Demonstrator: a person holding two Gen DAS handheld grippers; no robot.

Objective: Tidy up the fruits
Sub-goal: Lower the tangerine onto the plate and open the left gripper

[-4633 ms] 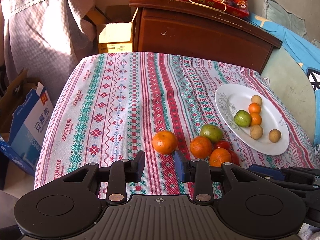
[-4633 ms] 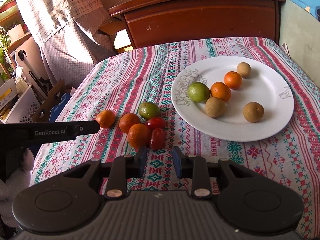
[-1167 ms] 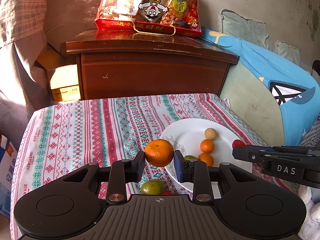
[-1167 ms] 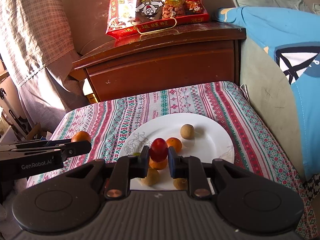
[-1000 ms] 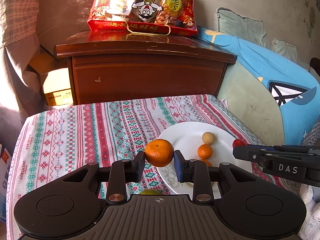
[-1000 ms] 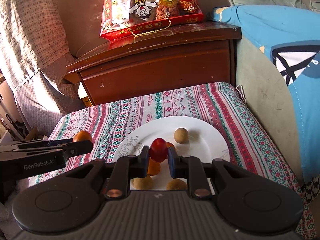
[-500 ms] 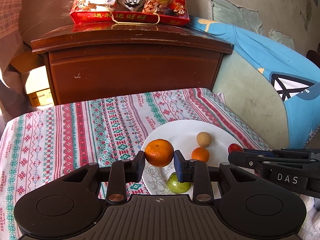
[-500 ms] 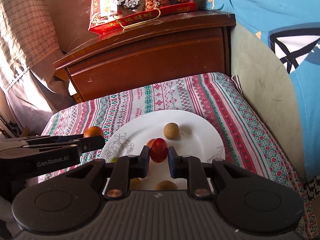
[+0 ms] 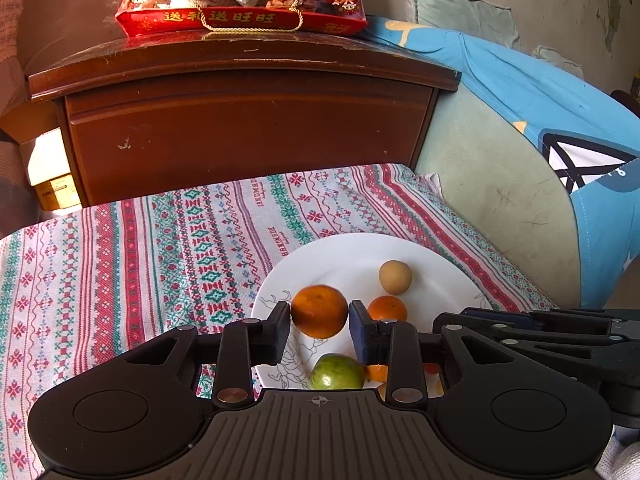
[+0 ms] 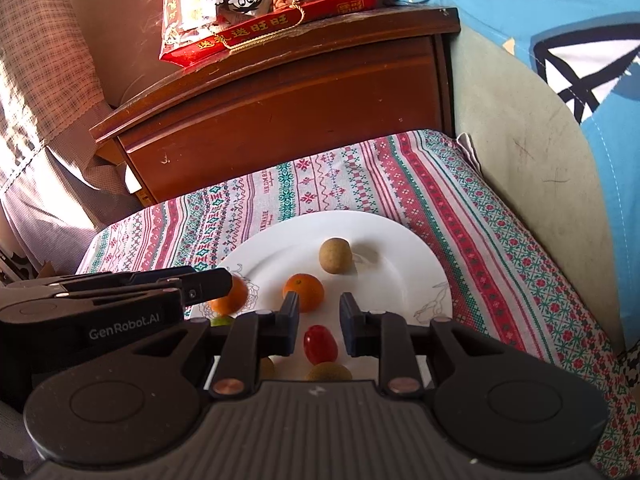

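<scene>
Between the right gripper's (image 10: 319, 317) spread fingers, below them, lies the cherry tomato (image 10: 320, 344).

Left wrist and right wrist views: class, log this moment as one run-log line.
left gripper: shut on orange, over plate | right gripper: open, cherry tomato loose beneath

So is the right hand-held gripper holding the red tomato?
No, the right hand-held gripper is open, and the red tomato sits free between its fingers.

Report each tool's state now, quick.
Left tool: shut on the orange.
Right tool: open, red tomato loose below it.
</scene>
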